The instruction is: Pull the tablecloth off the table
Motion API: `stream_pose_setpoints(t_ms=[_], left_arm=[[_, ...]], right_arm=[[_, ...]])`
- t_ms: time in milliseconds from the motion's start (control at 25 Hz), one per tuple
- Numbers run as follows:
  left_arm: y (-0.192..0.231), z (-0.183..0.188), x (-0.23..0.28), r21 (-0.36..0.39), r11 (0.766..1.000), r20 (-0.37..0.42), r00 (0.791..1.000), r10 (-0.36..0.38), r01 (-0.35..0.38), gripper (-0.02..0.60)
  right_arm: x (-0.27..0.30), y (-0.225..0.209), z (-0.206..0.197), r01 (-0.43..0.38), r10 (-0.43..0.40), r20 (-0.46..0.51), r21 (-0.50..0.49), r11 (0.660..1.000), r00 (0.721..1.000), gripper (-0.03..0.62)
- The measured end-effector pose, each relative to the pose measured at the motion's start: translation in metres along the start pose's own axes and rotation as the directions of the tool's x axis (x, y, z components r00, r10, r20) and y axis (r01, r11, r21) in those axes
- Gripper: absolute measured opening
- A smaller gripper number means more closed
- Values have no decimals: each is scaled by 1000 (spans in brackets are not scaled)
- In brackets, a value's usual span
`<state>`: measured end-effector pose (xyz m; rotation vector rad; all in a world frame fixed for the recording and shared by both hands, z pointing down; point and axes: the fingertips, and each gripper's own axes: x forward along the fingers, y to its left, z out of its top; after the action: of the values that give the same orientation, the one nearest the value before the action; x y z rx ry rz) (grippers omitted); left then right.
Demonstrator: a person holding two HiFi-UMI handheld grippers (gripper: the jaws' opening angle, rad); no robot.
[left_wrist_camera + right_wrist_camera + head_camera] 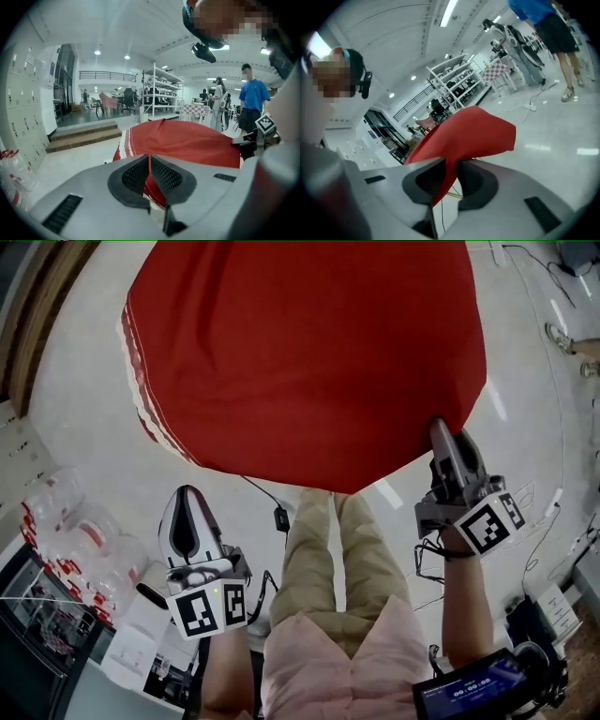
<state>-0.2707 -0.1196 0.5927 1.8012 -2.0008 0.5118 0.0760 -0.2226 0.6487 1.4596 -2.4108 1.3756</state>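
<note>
A red tablecloth [309,352] with a white striped trim on its left edge covers the table and fills the upper half of the head view. My right gripper [438,425] reaches up to the cloth's near right edge. In the right gripper view a fold of the tablecloth [468,133] runs down between the two dark pads, which are shut on it at my right gripper [451,168]. My left gripper [187,498] hangs lower at the left, apart from the cloth, its jaws shut on nothing. In its own view the left gripper [150,159] points at the tablecloth [187,140] beyond.
Clear plastic containers [75,531] stand on the floor at the left. A black cable with a plug [279,517] lies under the cloth's near edge. My legs [337,549] stand between the grippers. People [253,101], white shelving [161,89] and low steps [84,136] are farther off.
</note>
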Motion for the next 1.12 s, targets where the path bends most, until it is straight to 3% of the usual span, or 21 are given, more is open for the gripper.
stream_pose_setpoints(t_ms=[80,160,400,680,880,920,1000,1120], left_arm=[[-1,4,-3,-5,1000,1,1000,-1,1,35],[-4,10,-6,-16,1000,2,1000,-3,3,35],[-12,14,-8,-56,998,12,1000,0,1,35],[8,24,-14,-129,991,31,999,27,-23,35],[18,18,-3,-198,979,55,998,-44,54,40],[20,15,1,-214,974,61,996,-66,77,66],[21,9,13,-244,962,73,992,-106,121,216],[19,-4,30,-290,939,80,983,-168,184,309]], right_arm=[[-4,9,6,33,-34,-12,-55,998,999,43],[-10,22,18,37,-39,-19,-85,996,999,29],[-14,55,47,-9,6,-25,-123,992,1000,29],[-11,93,67,-51,45,-40,-172,984,998,29],[-5,110,66,-60,52,-47,-209,976,998,29],[-3,112,64,-64,55,-47,-210,976,997,29],[0,114,62,-73,65,-47,-209,975,997,29],[0,113,61,-72,62,-52,-221,973,997,29]])
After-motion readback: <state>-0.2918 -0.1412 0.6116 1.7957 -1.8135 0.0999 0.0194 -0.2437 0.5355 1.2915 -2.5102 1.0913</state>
